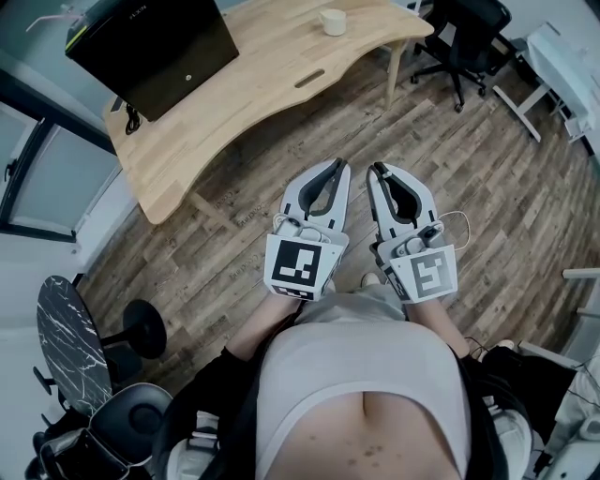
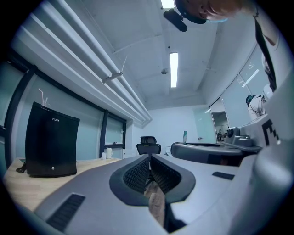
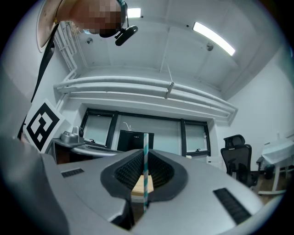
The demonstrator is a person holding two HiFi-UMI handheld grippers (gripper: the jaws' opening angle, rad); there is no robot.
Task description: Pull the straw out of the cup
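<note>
A teal-and-white striped straw stands upright between the ribbed pads of my right gripper, which is shut on it. In the head view that right gripper is held low in front of the person's body, pointing toward the wooden table. My left gripper sits beside it, its fingertips together and nothing between them. The left gripper view shows its jaws nearly touching. A white cup stands on the far right part of the table, well away from both grippers; it is small in the left gripper view.
A black box stands on the table's left end with a thin clear item on top. Black office chairs sit at the far right and another chair near left. The floor is wood plank.
</note>
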